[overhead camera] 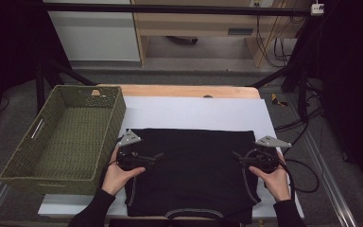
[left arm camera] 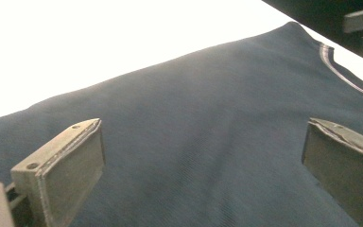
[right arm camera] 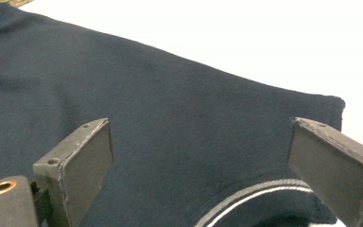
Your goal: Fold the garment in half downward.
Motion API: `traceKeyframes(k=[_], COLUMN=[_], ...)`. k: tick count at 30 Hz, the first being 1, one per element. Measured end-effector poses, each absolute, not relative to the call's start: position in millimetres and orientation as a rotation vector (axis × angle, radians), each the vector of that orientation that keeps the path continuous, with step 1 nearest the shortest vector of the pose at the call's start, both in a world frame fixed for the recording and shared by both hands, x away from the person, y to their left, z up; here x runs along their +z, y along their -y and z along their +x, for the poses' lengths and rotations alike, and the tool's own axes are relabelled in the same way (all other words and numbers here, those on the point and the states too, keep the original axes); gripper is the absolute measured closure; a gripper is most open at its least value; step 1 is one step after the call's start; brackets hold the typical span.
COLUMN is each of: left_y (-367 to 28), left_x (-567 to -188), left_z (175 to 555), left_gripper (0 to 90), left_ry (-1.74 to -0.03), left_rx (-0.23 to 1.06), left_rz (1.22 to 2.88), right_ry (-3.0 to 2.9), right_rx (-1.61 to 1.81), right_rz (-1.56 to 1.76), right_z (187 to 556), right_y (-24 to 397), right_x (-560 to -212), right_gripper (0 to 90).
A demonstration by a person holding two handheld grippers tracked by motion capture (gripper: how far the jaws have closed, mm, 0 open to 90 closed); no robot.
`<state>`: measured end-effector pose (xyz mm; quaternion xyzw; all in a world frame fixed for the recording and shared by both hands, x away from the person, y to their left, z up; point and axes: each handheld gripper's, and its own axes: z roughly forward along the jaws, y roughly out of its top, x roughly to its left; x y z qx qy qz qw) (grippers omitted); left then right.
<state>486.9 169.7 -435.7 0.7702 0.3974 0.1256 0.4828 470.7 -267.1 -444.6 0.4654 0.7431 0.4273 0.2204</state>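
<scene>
White sheeting covers my worktop; the dark shirt (overhead camera: 191, 172) lies folded at its near edge. My left tongs (overhead camera: 157, 156) and right tongs (overhead camera: 237, 155) gape wide, empty, probably ready to lift it into the basket (overhead camera: 105, 133).

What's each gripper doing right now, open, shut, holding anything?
Left gripper: open, empty, over the dark garment.
Right gripper: open, empty, over the same garment.
</scene>
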Motion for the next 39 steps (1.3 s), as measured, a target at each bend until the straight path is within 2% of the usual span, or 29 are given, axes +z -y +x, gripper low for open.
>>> traceKeyframes(k=[6,21,34,39], left_y=[-175,-188,-190,-189], left_x=[-436,-455,-474,-478], left_z=[507,563,591,597], left_gripper=[0.5,6.2,26.9,38.7], left_ry=[-1.034,-1.238,-1.203,-1.208], left_rx=[0.323,0.497,0.516,0.486], left_rz=[1.846,1.905,1.991,2.036], right_ry=[-2.039,-1.982,-1.967,-1.986], right_rx=[1.146,1.056,0.945,0.910], right_rz=[1.309,1.423,1.530,1.547], right_z=[483,511,528,532], right_y=[275,293,300,301], right_x=[-443,-454,-473,-478], right_gripper=[7.8,11.8,22.9,28.7])
